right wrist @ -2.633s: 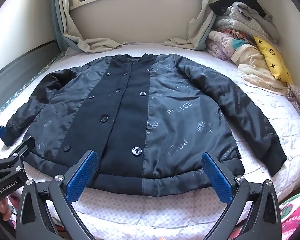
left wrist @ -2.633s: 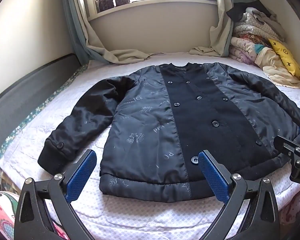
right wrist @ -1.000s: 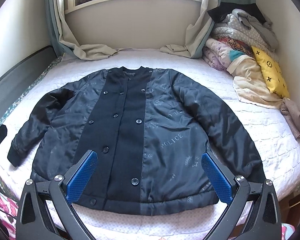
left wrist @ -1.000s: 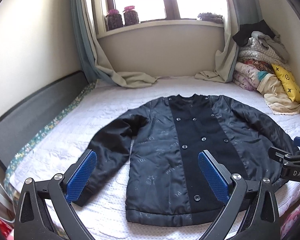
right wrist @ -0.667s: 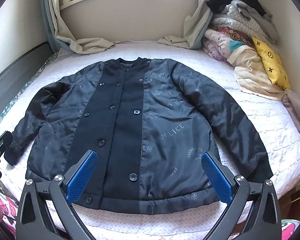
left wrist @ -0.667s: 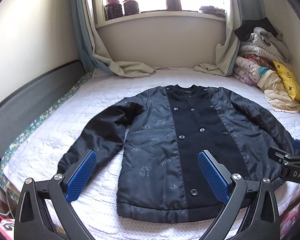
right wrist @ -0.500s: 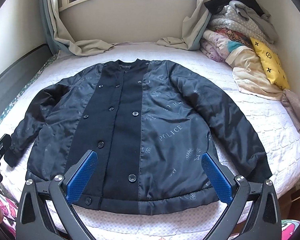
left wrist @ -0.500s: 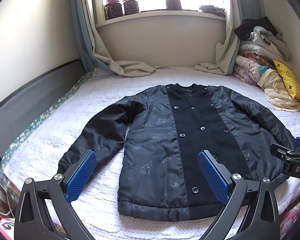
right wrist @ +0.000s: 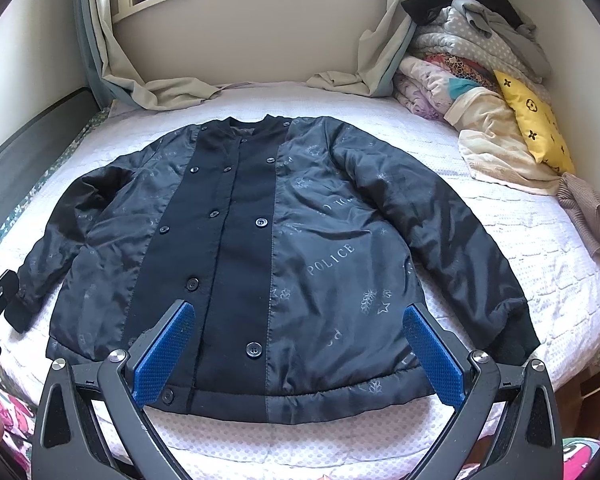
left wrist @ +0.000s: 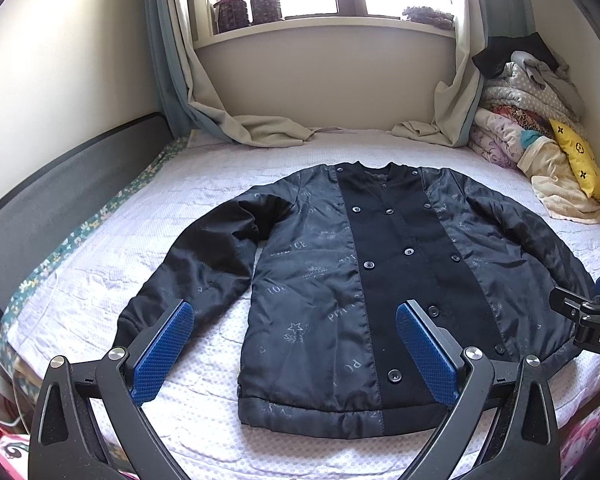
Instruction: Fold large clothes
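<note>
Jacket (left wrist: 364, 280) lies flat, buttoned, sleeves spread, on the bed (left wrist: 140, 240), unmoved. Left claw (left wrist: 296, 346) and right claw (right wrist: 298, 354) remain spread wide, empty, above the hem; both have edged slightly closer than half a second ago.

jacket (left wrist: 380, 280) flat on bed (left wrist: 140, 240)

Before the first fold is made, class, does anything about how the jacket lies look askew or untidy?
Mostly no: the jacket lies flat, buttoned, front up on the bed. One oddity: the sleeve on the picture's left is rumpled and bunched near the shoulder, while the other sleeve runs smoother. Both grippers hover open.
</note>
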